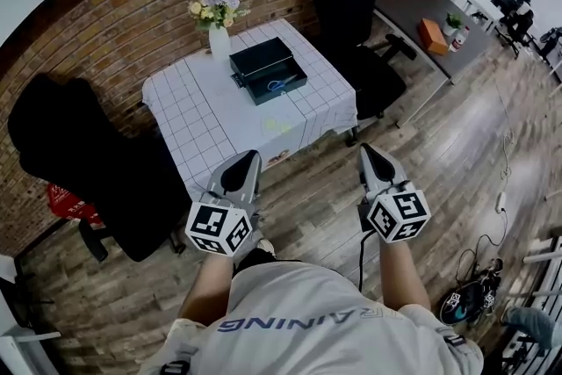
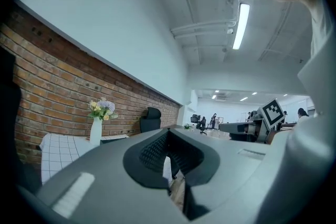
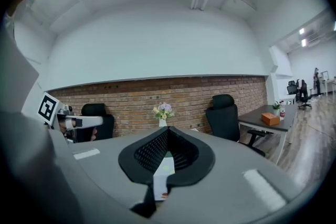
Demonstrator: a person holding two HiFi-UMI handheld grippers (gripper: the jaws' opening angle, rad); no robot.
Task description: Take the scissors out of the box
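A dark box [image 1: 260, 57] stands with its lid raised on a table under a white checked cloth [image 1: 206, 114]. The scissors [image 1: 281, 86] lie inside it, only their blue handles showing. Both grippers hang over the wooden floor, short of the table's near edge and well apart from the box. My left gripper [image 1: 253, 155] points at the table with its jaws together and nothing in them; in its own view the tips [image 2: 168, 131] meet. My right gripper [image 1: 366, 148] is likewise shut and empty, its tips [image 3: 167, 129] closed in front of the cloth.
A white vase of flowers [image 1: 218, 20] stands on the table behind the box. Black office chairs sit at the left [image 1: 88, 158] and behind the table [image 1: 347, 0]. A dark desk [image 1: 417, 13] with an orange box [image 1: 431, 35] is at the right. Shoes [image 1: 465, 301] and cables lie on the floor.
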